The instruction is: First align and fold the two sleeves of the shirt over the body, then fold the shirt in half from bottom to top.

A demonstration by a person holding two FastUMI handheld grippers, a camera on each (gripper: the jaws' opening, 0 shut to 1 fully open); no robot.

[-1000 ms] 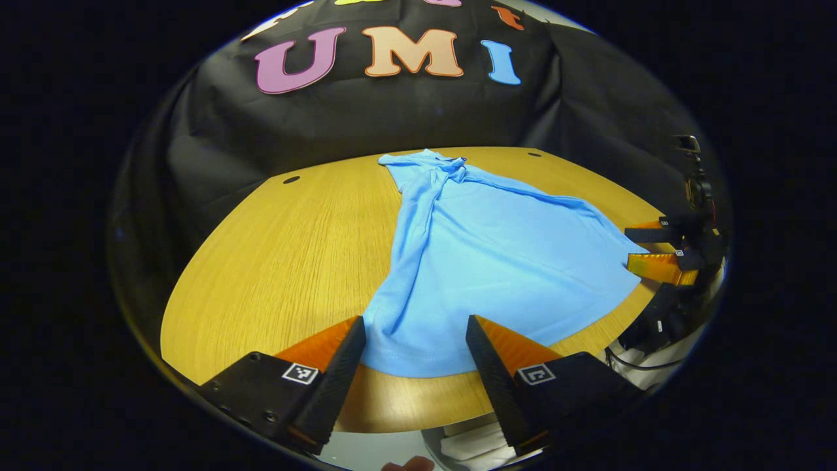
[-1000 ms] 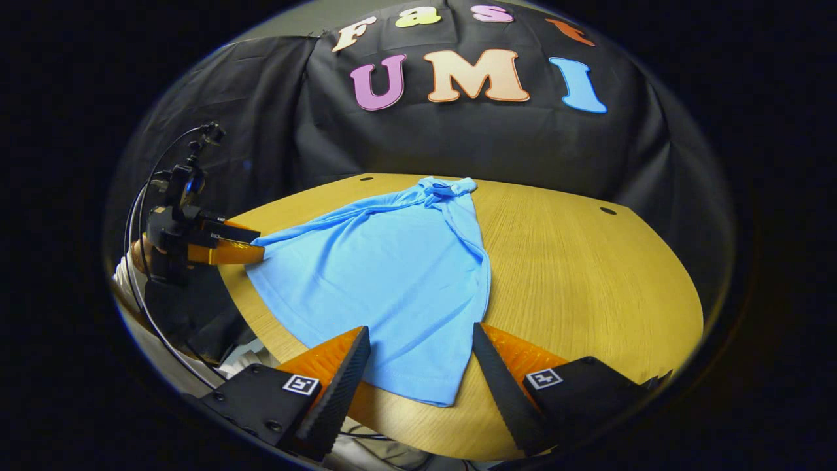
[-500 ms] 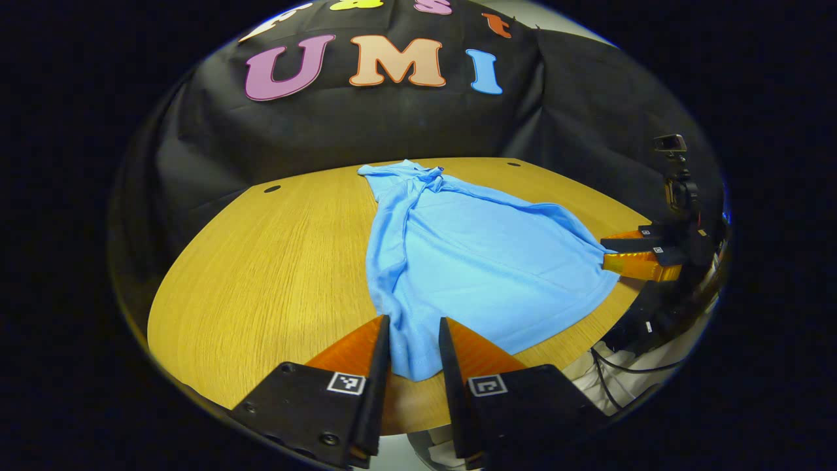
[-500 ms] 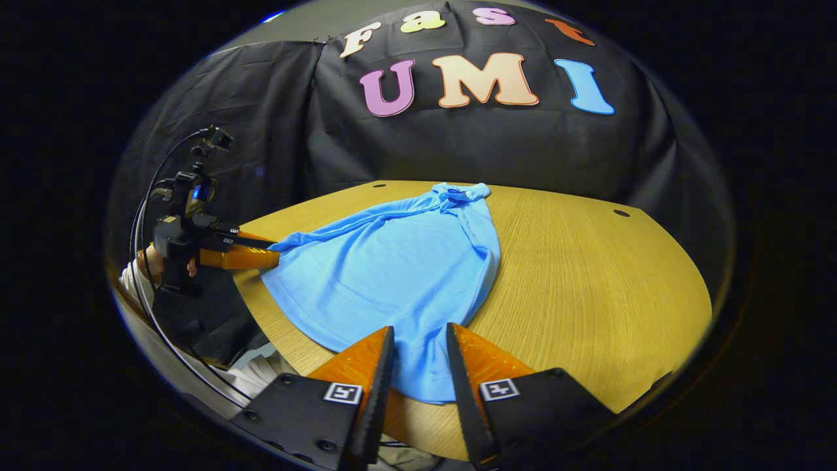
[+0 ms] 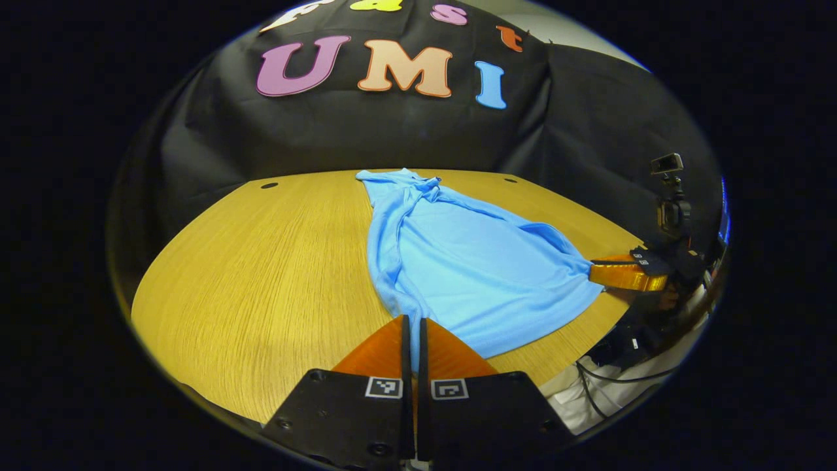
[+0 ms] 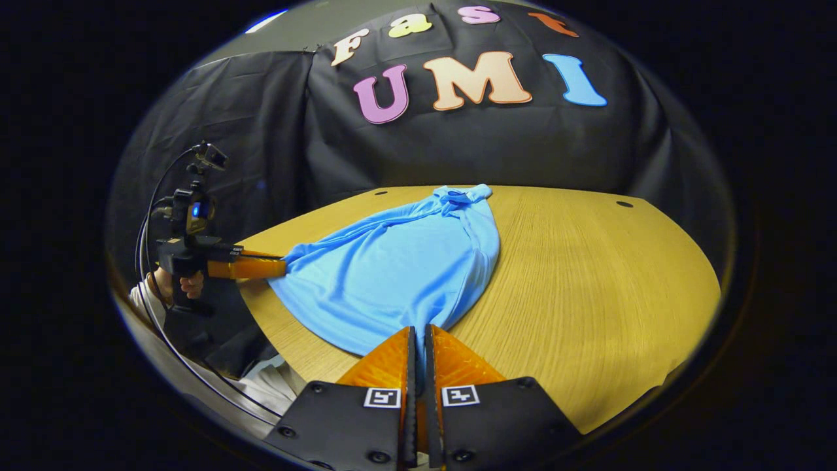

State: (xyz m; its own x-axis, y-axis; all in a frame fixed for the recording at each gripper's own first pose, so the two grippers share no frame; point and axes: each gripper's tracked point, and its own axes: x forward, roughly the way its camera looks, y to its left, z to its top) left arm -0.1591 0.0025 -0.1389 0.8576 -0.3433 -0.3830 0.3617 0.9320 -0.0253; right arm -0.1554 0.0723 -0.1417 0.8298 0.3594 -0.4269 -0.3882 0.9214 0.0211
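A light blue shirt lies on the round wooden table, collar at the far side and both sleeves folded over the body. My left gripper is shut on the shirt's near left hem corner. In the right gripper view the same shirt spreads toward me, and my right gripper is shut on the near right hem corner. Each gripper appears in the other's view, pinching its own corner: the right gripper and the left gripper. The cloth bunches into thin folds at both grips.
The table's near edge runs just under both grippers. A person's hand holds the left gripper's handle, with cables looping beside it. White cloth and cables hang below the table's edge. Bare wood stretches to the right of the shirt.
Both grippers have gone from wide open to shut, each pinching a hem corner. The hem has gathered into narrow folds at the fingers and the cloth between them has drawn tauter.
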